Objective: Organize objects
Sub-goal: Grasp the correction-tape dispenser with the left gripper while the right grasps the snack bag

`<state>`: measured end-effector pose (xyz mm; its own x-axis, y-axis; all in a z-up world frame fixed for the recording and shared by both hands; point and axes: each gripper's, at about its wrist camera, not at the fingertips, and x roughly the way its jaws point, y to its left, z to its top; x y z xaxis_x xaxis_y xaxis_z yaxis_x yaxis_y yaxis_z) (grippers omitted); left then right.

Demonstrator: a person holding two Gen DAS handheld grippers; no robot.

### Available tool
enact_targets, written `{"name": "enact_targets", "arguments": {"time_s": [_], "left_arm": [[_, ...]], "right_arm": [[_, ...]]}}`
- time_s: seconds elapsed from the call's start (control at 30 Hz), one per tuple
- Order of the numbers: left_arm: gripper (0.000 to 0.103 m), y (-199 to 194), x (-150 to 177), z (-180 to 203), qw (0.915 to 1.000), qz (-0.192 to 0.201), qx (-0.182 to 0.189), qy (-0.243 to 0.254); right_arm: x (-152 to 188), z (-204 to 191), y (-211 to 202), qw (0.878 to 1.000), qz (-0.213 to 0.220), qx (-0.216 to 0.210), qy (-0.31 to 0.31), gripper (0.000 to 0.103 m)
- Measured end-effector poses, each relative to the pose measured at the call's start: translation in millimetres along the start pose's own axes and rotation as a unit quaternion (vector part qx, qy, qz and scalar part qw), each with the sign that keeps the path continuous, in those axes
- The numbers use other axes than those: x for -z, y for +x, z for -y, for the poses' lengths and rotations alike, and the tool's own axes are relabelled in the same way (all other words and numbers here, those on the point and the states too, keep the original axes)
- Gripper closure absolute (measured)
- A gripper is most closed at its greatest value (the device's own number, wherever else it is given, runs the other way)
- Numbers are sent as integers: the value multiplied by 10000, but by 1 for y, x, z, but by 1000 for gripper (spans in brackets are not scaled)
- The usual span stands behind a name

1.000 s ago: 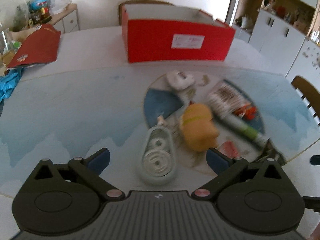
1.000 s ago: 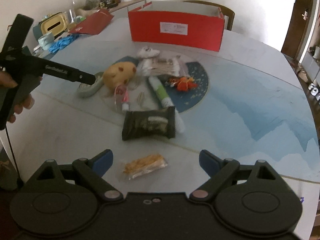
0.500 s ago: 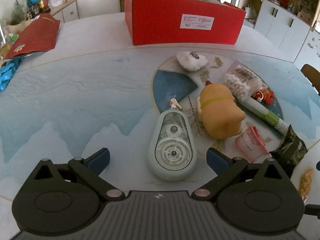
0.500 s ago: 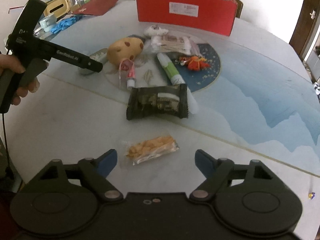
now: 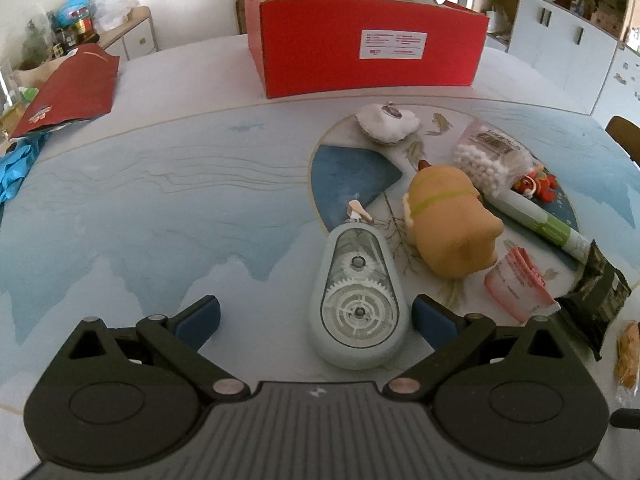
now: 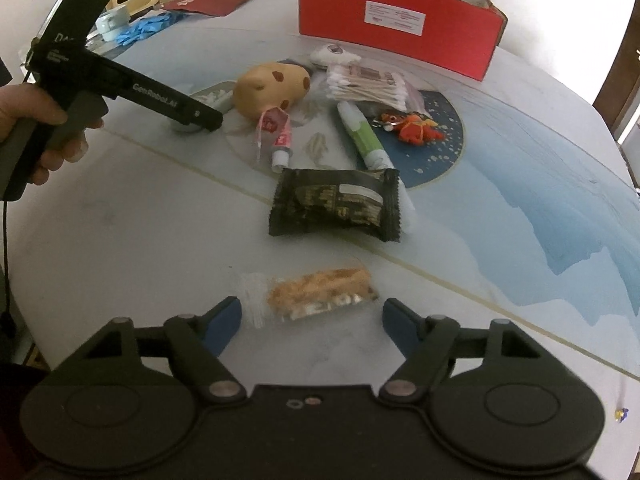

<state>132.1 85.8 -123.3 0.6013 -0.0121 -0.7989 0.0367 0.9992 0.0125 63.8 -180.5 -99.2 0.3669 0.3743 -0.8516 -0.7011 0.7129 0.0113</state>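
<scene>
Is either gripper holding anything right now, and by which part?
Nothing is held. The pale blue correction-tape dispenser lies between the open left jaws; the clear snack packet lies between the right jaws, which have just been closing, ungripped.

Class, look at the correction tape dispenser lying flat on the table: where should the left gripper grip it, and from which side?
Grip the correction tape dispenser across its wide rounded end, from above. It lies flat, the open left gripper already straddles it, and the narrow tip points away.

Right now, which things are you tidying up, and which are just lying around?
For tidying: correction tape dispenser, snack packet, dark wrapper, potato toy, cotton swabs, glue stick, red box.

Just lying about: red envelope, blue gloves, cabinets.
</scene>
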Motion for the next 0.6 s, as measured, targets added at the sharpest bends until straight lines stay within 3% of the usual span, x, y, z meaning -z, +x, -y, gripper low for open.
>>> {"name": "enact_targets", "arguments": {"time_s": [0.17, 0.4, 0.5, 0.6], "left_arm": [[12, -3, 0, 2, 9998, 57, 104, 135], [36, -6, -1, 7, 9991, 135, 240, 314], [50, -8, -1, 10, 9986, 168, 312, 402], [52, -9, -1, 11, 9983, 169, 344, 446]], "right_arm": [[-5, 1, 2, 10000, 46, -21, -76, 31], [-9, 5, 6, 9999, 93, -41, -93, 32], [-10, 4, 6, 9998, 137, -54, -95, 40], [-11, 3, 5, 9998, 188, -40, -101, 51]]}}
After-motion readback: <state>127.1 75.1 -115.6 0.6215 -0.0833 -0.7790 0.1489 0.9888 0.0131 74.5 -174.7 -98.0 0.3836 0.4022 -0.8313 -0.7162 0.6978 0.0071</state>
